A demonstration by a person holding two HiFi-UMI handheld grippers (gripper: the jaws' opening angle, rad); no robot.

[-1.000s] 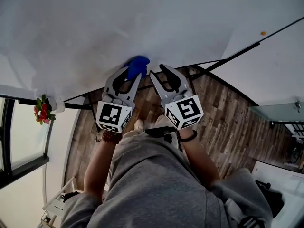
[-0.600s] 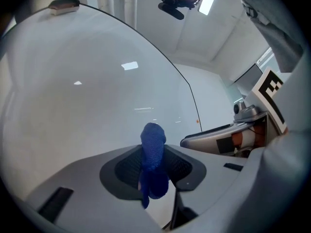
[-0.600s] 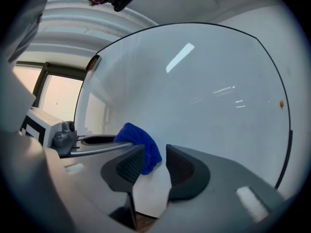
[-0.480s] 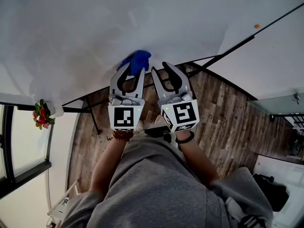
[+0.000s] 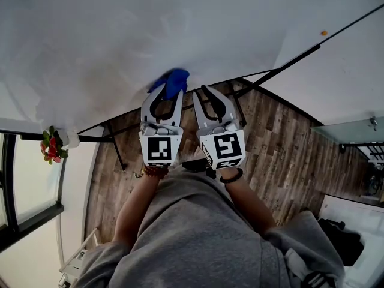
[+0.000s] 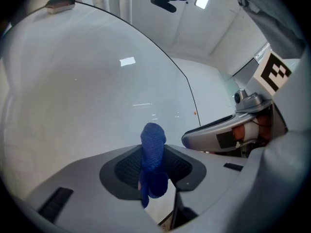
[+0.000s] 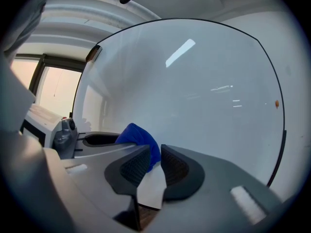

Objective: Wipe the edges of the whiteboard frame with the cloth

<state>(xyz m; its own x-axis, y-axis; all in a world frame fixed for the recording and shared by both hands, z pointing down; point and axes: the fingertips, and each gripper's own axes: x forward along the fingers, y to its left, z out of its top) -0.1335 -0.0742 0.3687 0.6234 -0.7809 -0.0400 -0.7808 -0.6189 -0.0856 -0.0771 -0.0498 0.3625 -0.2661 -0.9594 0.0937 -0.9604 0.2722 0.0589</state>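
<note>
**At the whiteboard's lower edge: cloth pinched in one gripper, the other narrowing beside it**

Close up against the big white whiteboard, the person stands holding both grippers out level, side by side. The left gripper has its jaws closed onto a small, bunched, deep-blue knitted cloth. In the left gripper view the ribbed black pads squeeze the cloth from both sides, and a rounded tuft sticks out past the tips. That tuft sits at the board's face, near the thin black frame along the bottom; whether it actually touches the board I cannot tell.

Just beside it, the right gripper has its jaws only a narrow slot apart, having just been closing. In the right gripper view the pads press on nothing. The cloth shows in the top of that slot; whether it reaches in between the pads I cannot tell.

A small orange dot marks the board near its corner. Below lie brown wood-plank flooring and the person's grey clothing. A beaded bracelet rings the left wrist, and a small red-flowered plant sits off to the left.
</note>
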